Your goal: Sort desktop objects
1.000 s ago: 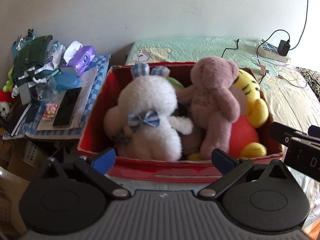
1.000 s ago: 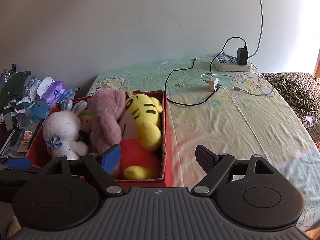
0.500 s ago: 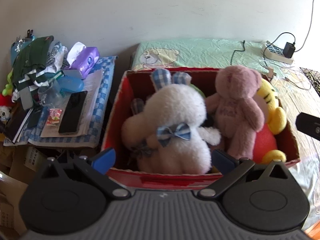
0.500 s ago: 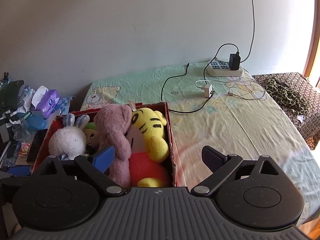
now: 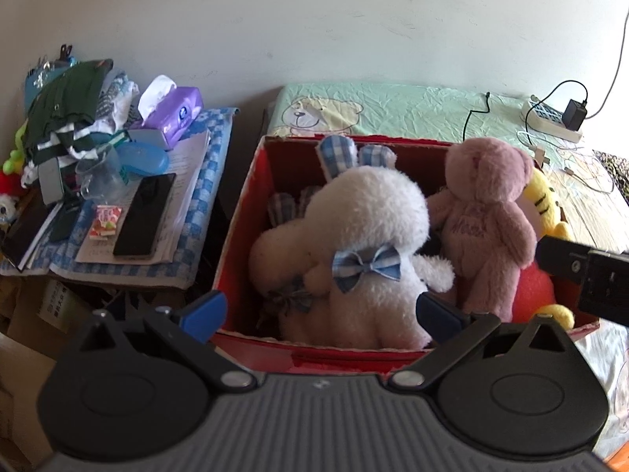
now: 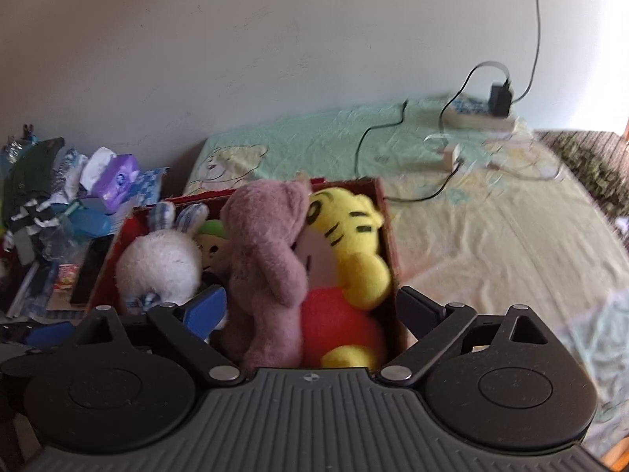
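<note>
Currently: red cardboard box [image 5: 236, 236] holds white plush rabbit [image 5: 365, 236], pink plush bear [image 6: 267, 267], yellow plush tiger [image 6: 346, 244]. Left gripper [image 5: 320, 310] and right gripper [image 6: 310, 306] spread wide, empty. Likely step: approach; next, descend and close.

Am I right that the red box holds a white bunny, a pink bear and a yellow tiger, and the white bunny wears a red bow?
Not quite. The red box does hold the white bunny, pink bear and yellow tiger, but the bunny's bow is blue checked, not red. The left wrist view shows it plainly.
</note>
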The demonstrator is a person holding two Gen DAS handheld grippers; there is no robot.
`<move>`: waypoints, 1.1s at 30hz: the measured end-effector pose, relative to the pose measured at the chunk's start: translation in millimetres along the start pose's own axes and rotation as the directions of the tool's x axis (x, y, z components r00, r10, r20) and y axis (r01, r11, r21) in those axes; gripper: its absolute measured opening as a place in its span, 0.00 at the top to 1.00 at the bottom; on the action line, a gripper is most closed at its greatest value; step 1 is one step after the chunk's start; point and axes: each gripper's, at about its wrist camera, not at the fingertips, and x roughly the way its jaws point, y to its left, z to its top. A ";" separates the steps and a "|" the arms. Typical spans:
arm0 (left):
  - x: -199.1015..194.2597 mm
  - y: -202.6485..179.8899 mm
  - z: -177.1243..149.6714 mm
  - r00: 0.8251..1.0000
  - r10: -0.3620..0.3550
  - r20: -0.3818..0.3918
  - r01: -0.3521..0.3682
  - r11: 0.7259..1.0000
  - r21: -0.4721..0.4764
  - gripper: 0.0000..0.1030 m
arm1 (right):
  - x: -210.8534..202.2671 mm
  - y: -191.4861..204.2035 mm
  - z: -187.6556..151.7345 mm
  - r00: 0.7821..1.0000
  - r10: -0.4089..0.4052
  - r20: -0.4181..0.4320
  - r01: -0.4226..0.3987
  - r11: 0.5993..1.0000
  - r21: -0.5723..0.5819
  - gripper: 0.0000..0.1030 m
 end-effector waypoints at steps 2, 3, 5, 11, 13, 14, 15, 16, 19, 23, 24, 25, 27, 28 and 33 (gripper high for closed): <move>3.1 1.7 2.1 1.000 0.004 -0.004 -0.004 1.000 -0.005 0.00 | 5.4 -1.8 -1.2 0.999 0.037 -0.024 -0.036 0.999 0.034 0.14; 4.3 1.2 2.7 1.000 0.008 -0.005 -0.009 1.000 -0.006 0.00 | 8.2 -1.8 -1.6 0.999 0.043 -0.030 -0.042 0.998 0.041 0.17; 7.4 0.9 3.6 1.000 0.005 -0.009 -0.005 1.000 -0.004 0.00 | 12.1 -0.4 -3.0 0.998 0.044 -0.035 -0.043 0.998 0.037 0.20; 17.7 -4.2 2.8 0.999 -0.016 -0.035 0.017 1.000 0.019 0.00 | 18.0 1.0 -5.3 0.998 0.034 -0.044 -0.034 0.999 0.003 0.23; 20.1 -7.0 3.5 0.999 -0.013 -0.036 0.014 0.999 0.032 0.00 | 21.3 -1.2 -4.4 0.998 0.029 -0.051 -0.028 1.000 0.005 0.27; 21.2 -8.3 3.7 0.999 -0.012 -0.037 0.014 0.999 0.036 0.00 | 23.0 -2.4 -4.1 0.998 0.028 -0.060 -0.027 1.000 0.012 0.27; 23.0 -9.4 3.9 0.999 -0.014 -0.043 0.016 0.999 0.037 0.00 | 25.1 -4.1 -4.3 0.997 0.027 -0.070 -0.026 0.999 0.022 0.29; 25.0 -9.7 4.5 0.999 -0.019 -0.051 0.021 0.999 0.038 0.00 | 26.7 -5.6 -4.8 0.996 0.026 -0.080 -0.023 0.999 0.034 0.31; 28.6 -11.3 4.9 0.998 -0.024 -0.061 0.027 0.999 0.046 0.00 | 30.0 -8.0 -7.3 0.995 0.022 -0.093 -0.018 0.999 0.051 0.37; 31.2 -13.8 3.2 0.997 -0.026 -0.069 0.030 0.998 0.052 0.00 | 29.2 -10.3 -10.6 0.995 0.016 -0.094 -0.010 0.998 0.057 0.40; 31.2 -14.5 3.0 0.997 -0.026 -0.070 0.030 0.998 0.054 0.00 | 28.5 -10.6 -10.9 0.996 0.018 -0.093 -0.013 0.998 0.059 0.41; 30.8 -15.0 2.9 0.997 -0.025 -0.070 0.029 0.998 0.055 0.00 | 27.7 -10.6 -11.2 0.996 0.019 -0.090 -0.013 0.998 0.060 0.42; 29.6 -16.6 2.5 0.998 -0.020 -0.066 0.024 0.998 0.060 0.00 | 26.8 -10.5 -11.6 0.996 0.017 -0.084 -0.012 0.998 0.060 0.42; 29.1 -17.0 2.3 0.998 -0.017 -0.065 0.021 0.998 0.062 0.00 | 26.9 -10.4 -11.6 0.996 0.018 -0.082 -0.013 0.998 0.056 0.42; 28.6 -17.7 2.0 0.998 -0.010 -0.061 0.014 0.998 0.063 0.00 | 26.5 -8.7 -10.7 0.997 0.026 -0.068 -0.024 0.999 0.036 0.42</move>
